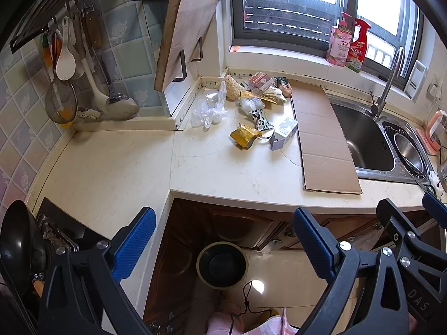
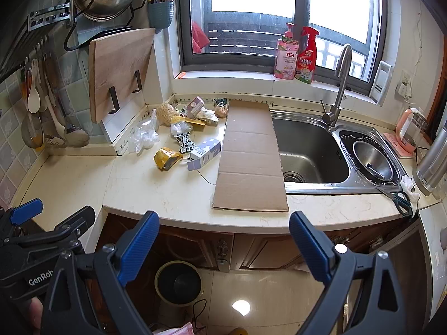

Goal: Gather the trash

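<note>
Trash lies at the back of the pale countertop point(image 1: 117, 173): a yellow wrapper point(image 1: 245, 135) point(image 2: 167, 158), a white and purple carton point(image 1: 283, 134) point(image 2: 204, 153), a spotted black-and-white wrapper point(image 1: 261, 118) point(image 2: 185, 142), a clear plastic bag point(image 1: 209, 109) point(image 2: 144, 135) and a pink carton point(image 1: 261, 81) point(image 2: 195, 105). A flat cardboard sheet point(image 1: 324, 139) point(image 2: 250, 156) lies beside the sink. A round dark bin point(image 1: 222, 265) point(image 2: 178, 283) stands on the floor below. My left gripper point(image 1: 223, 240) and right gripper point(image 2: 223, 231) hang open and empty in front of the counter edge, above the bin.
A steel sink point(image 2: 310, 150) with a tall faucet point(image 2: 339, 83) is at the right, and scissors point(image 2: 399, 198) lie at its front corner. A wooden cutting board point(image 1: 187, 36) leans on the back wall. A black wok point(image 1: 16, 245) sits far left. Utensils point(image 1: 67, 64) hang on the tiles.
</note>
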